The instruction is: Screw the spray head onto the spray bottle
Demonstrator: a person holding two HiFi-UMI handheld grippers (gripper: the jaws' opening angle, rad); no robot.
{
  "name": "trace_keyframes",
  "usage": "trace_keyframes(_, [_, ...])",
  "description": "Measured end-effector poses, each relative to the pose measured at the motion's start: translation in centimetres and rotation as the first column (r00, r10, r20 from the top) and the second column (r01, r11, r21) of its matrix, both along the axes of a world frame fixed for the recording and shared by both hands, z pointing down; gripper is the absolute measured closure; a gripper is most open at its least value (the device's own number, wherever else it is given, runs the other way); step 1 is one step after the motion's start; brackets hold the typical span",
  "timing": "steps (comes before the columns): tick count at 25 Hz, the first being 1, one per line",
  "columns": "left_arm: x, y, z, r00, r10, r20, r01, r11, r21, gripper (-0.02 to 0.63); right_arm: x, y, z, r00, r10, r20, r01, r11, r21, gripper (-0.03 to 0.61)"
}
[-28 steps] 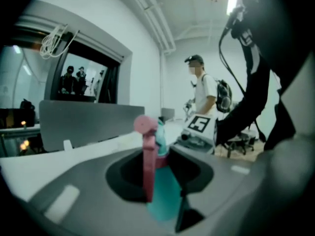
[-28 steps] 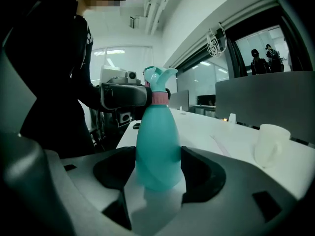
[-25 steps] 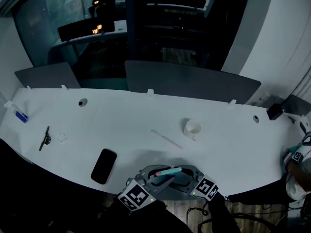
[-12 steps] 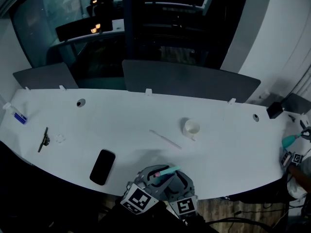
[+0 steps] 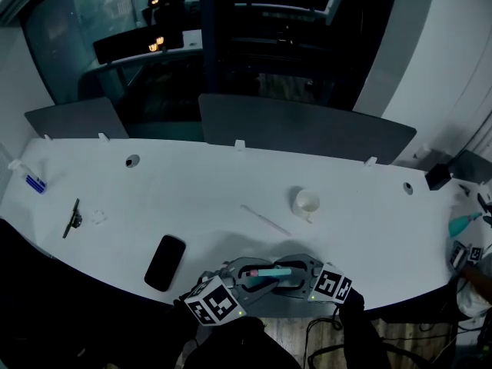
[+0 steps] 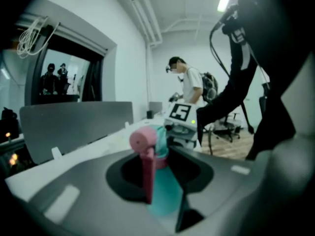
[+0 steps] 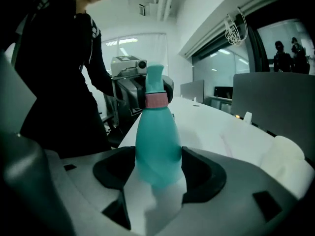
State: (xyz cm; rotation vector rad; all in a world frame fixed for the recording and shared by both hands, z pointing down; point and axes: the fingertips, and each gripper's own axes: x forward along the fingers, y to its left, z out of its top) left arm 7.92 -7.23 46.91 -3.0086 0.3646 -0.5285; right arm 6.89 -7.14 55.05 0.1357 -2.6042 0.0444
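Right gripper: fingers pinching the teal spray bottle round its belly. Left gripper: fingers pinching the pink spray head, which sits on the bottle's neck. I hold both just over the counter near its front edge. I judge the bottle light, slick and squashy thin plastic, so grip the body low, hold the head by its collar, and twist gently.
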Motion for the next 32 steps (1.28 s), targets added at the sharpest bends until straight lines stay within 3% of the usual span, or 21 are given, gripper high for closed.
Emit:
trace_keyframes(2, [-0.1,-0.2,-0.1,0.999,-0.041,-0.021,0.041,0.999,-0.005,0.482,0.1,-0.1,-0.3,0.996,0.094,0.009,-0.094,0.996,-0.005,0.279])
trace_keyframes(4, [-0.3,-0.4,-0.1,0.995,-0.089,-0.045,0.089,0.996,-0.011,0.482,0.9,-0.1,-0.6,0.952,0.292,0.089,-0.292,0.956,-0.011,0.279])
trace_keyframes(7, [-0.2,-0.5,0.0,0.987,-0.152,-0.055,0.152,0.988,-0.008,0.482,1.7,0.6,-1.3,0.796,0.57,0.205,-0.577,0.816,-0.028,0.278])
trace_keyframes(9, [-0.1,-0.5,-0.1,0.98,-0.189,-0.062,0.189,0.982,-0.004,0.482,1.2,0.7,-1.9,0.71,0.672,0.212,-0.694,0.719,0.045,0.278])
trace_keyframes(11, [-0.1,-0.9,-0.1,0.971,-0.228,-0.068,0.228,0.974,-0.006,0.482,0.2,0.0,-2.2,0.651,0.736,0.183,-0.759,0.635,0.146,0.278])
trace_keyframes(13, [-0.1,-1.2,-0.1,0.965,-0.254,-0.07,0.254,0.967,-0.01,0.482,-0.7,-0.6,-2.1,0.629,0.761,0.16,-0.776,0.598,0.201,0.278])
trace_keyframes(15, [-0.1,-1.4,-0.1,0.965,-0.254,-0.061,0.254,0.967,-0.006,0.482,-0.9,-1.0,-2.1,0.652,0.737,0.176,-0.757,0.623,0.196,0.278])
trace_keyframes(16, [-0.1,-1.4,0.0,0.97,-0.238,-0.052,0.239,0.971,-0.002,0.482,-1.0,-1.0,-2.1,0.686,0.703,0.188,-0.727,0.66,0.189,0.278])
trace_keyframes(18, [-0.3,-1.2,0.1,0.983,-0.183,-0.035,0.183,0.983,0.002,0.482,-1.1,-0.8,-2.1,0.789,0.579,0.206,-0.612,0.77,0.181,0.278])
trace_keyframes(20, [-0.4,-0.8,0.0,0.994,-0.106,-0.033,0.107,0.994,-0.001,0.482,-1.0,-0.3,-1.7,0.898,0.394,0.197,-0.428,0.886,0.18,0.279])
trace_keyframes(21, [-0.3,-0.5,0.0,0.997,-0.065,-0.042,0.065,0.998,-0.012,0.482,-0.9,-0.1,-1.4,0.94,0.294,0.172,-0.323,0.93,0.176,0.279])
trace_keyframes(23, [-0.3,-0.1,-0.1,0.998,-0.002,-0.066,0.0,0.999,-0.037,0.482,-0.8,0.2,-1.2,0.984,0.139,0.112,-0.154,0.979,0.136,0.279])
trace_keyframes(25, [-0.2,0.0,-0.2,0.997,0.009,-0.076,-0.012,0.999,-0.04,0.482,-1.0,0.2,-1.1,0.995,0.081,0.057,-0.086,0.992,0.092,0.278])
trace_keyframes(26, [-0.2,-0.1,-0.2,0.997,0.001,-0.075,-0.004,0.999,-0.037,0.482,-1.0,0.1,-1.0,0.995,0.093,0.047,-0.097,0.992,0.076,0.278])
trace_keyframes(28, [-0.1,-0.2,-0.2,0.997,-0.025,-0.078,0.023,0.999,-0.033,0.482,-0.6,-0.1,-1.7,0.975,0.203,0.089,-0.208,0.977,0.054,0.278])
trace_keyframes(30, [0.0,-0.4,-0.2,0.995,-0.064,-0.082,0.061,0.998,-0.03,0.482,0.4,-0.4,-3.0,0.9,0.394,0.185,-0.406,0.913,0.035,0.278])
trace_keyframes(32, [-0.1,-0.8,0.0,0.989,-0.12,-0.083,0.118,0.993,-0.022,0.482,1.4,-0.4,-3.3,0.772,0.583,0.253,-0.607,0.795,0.022,0.278])
